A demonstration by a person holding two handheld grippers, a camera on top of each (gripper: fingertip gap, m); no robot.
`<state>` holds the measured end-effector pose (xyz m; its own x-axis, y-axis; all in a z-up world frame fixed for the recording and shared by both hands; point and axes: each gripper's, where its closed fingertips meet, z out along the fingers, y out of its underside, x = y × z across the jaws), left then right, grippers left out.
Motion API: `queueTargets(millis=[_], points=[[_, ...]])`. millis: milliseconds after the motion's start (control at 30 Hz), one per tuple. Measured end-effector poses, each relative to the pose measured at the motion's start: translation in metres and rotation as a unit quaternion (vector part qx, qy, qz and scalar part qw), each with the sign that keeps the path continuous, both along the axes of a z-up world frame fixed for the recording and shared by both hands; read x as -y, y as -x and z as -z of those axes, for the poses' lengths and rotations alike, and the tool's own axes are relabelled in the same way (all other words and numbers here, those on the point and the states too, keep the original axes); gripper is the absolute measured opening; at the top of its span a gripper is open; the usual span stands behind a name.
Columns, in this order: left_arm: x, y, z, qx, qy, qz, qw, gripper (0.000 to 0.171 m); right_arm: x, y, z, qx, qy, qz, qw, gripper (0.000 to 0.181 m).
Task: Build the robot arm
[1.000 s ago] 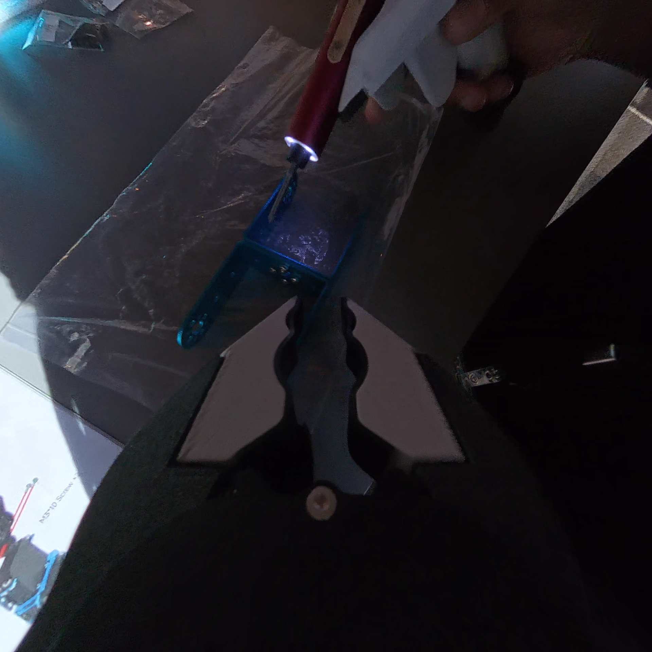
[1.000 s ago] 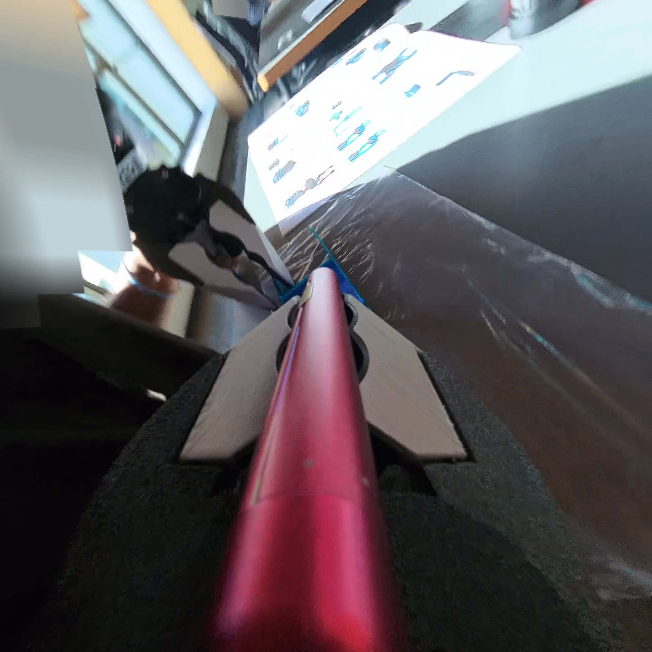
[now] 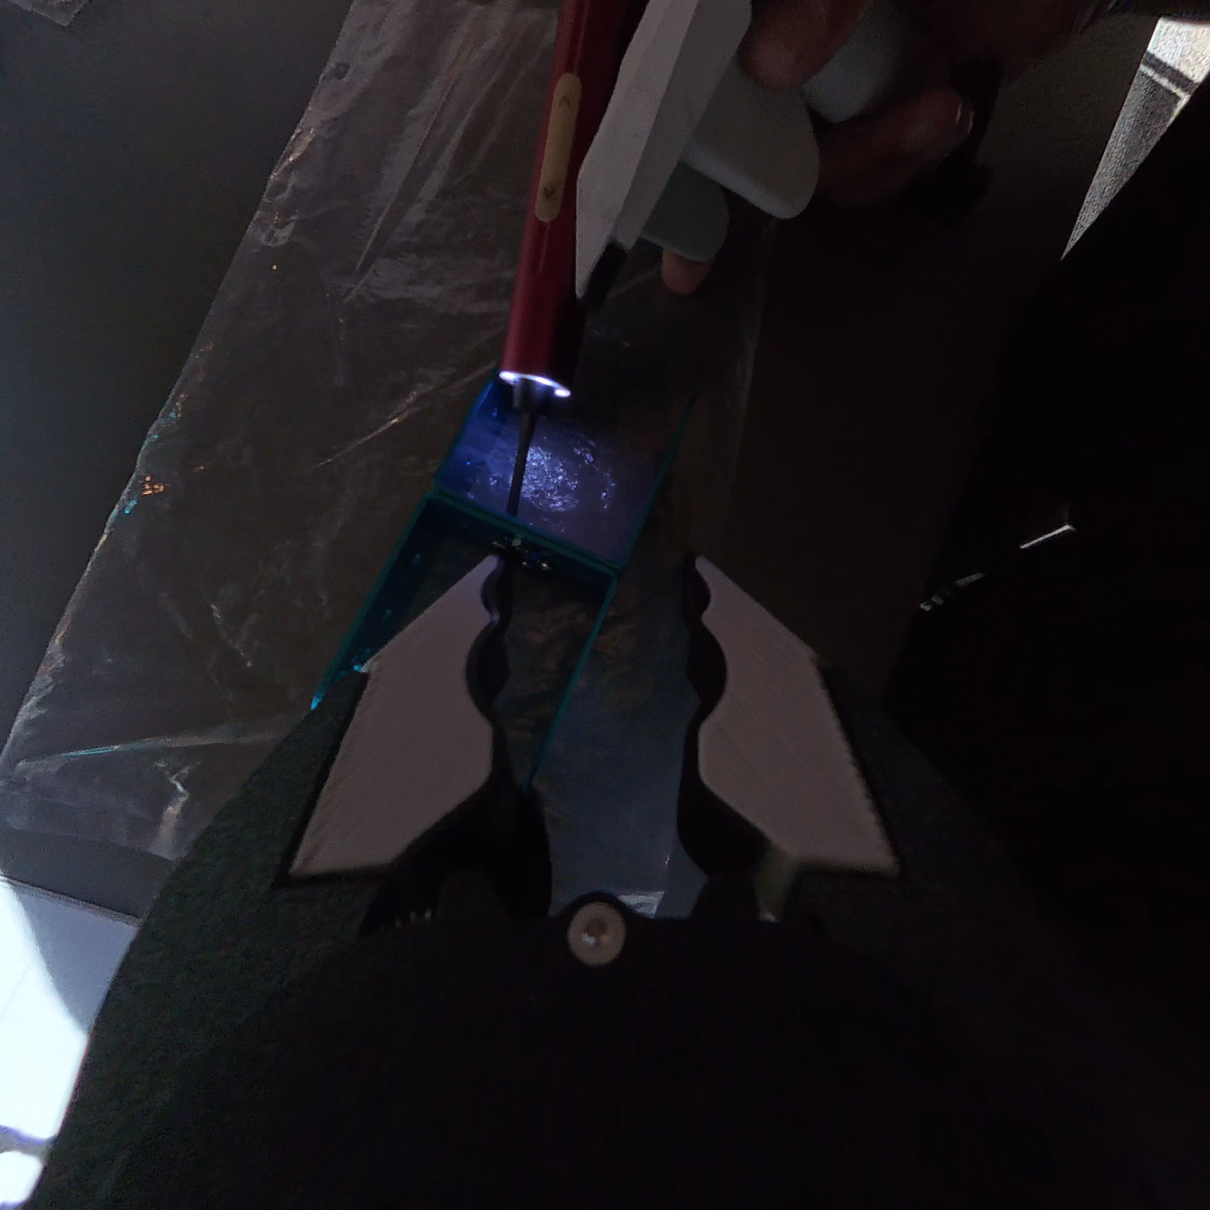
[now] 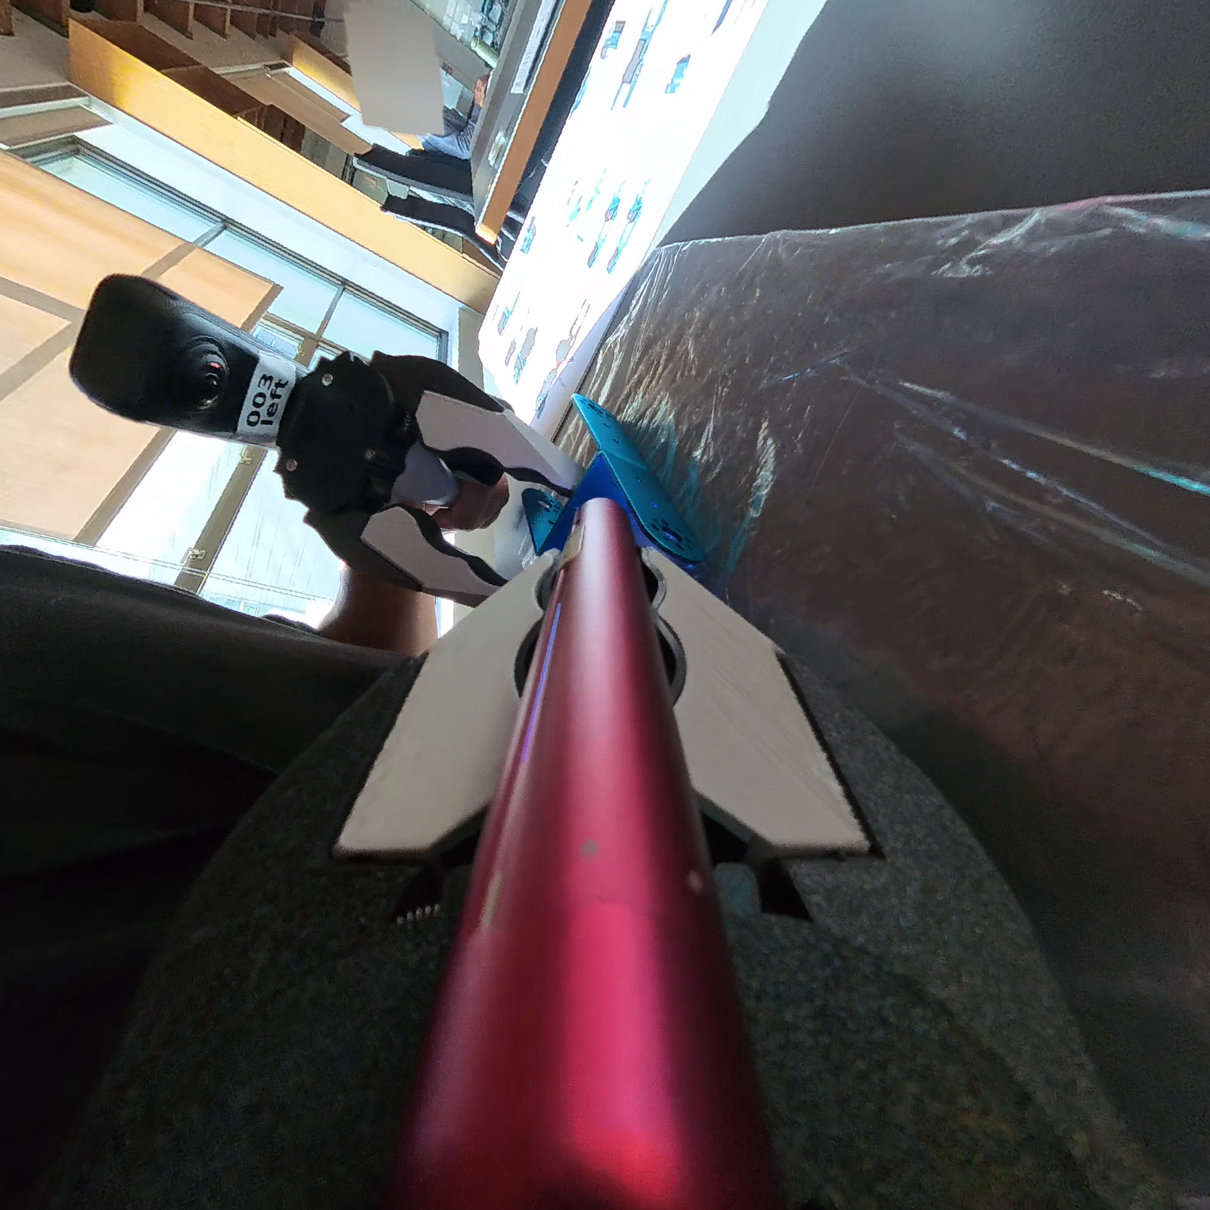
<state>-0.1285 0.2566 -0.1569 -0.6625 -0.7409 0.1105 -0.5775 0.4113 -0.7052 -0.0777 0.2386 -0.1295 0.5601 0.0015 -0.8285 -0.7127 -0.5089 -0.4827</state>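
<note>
- I see a white label (image 4: 265,401) with dark print on the left gripper (image 4: 537,533), beside its lens.
- The printed sheet (image 4: 589,196) shows blue diagrams; I cannot read its captions.
- The red screwdriver (image 3: 540,281) has a yellow strip (image 3: 556,147) with arrow marks.

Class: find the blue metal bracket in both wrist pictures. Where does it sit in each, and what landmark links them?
Left wrist view: blue bracket at centre, just beyond the open left tongs.
Right wrist view: blue bracket above centre, past the right tongs.
Shared landmark: the red screwdriver pointing at it.
</note>
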Motion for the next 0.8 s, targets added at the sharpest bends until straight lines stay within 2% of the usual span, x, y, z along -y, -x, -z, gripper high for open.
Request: queueTargets(millis=[167,367,500,600,700,800], points=[[0.000,-0.001,0.000,0.002,0.006,-0.009,1.000,0.051,0.000,0.001,0.000,-0.003,0.001,0.004,1.000,0.020],[0.000,-0.004,-0.001,0.003,0.023,-0.035,0.999,0.050,0.001,0.002,0.000,-0.040,0.006,0.059,0.997,0.021],[-0.001,-0.003,-0.003,0.005,0.028,-0.048,0.998,0.050,0.001,0.004,0.001,-0.022,0.011,0.078,0.997,0.020],[-0.013,-0.007,-0.023,0.043,0.008,-0.053,0.998,0.057,-0.001,0.007,0.000,0.011,0.009,0.069,0.998,0.019],[-0.006,-0.016,-0.053,0.081,0.023,-0.013,0.996,0.049,0.000,0.007,0.001,0.010,0.007,0.069,0.998,0.019],[0.006,-0.026,-0.037,0.092,-0.070,0.053,0.992,0.048,0.000,0.008,0.001,0.015,0.007,0.062,0.998,0.020]])
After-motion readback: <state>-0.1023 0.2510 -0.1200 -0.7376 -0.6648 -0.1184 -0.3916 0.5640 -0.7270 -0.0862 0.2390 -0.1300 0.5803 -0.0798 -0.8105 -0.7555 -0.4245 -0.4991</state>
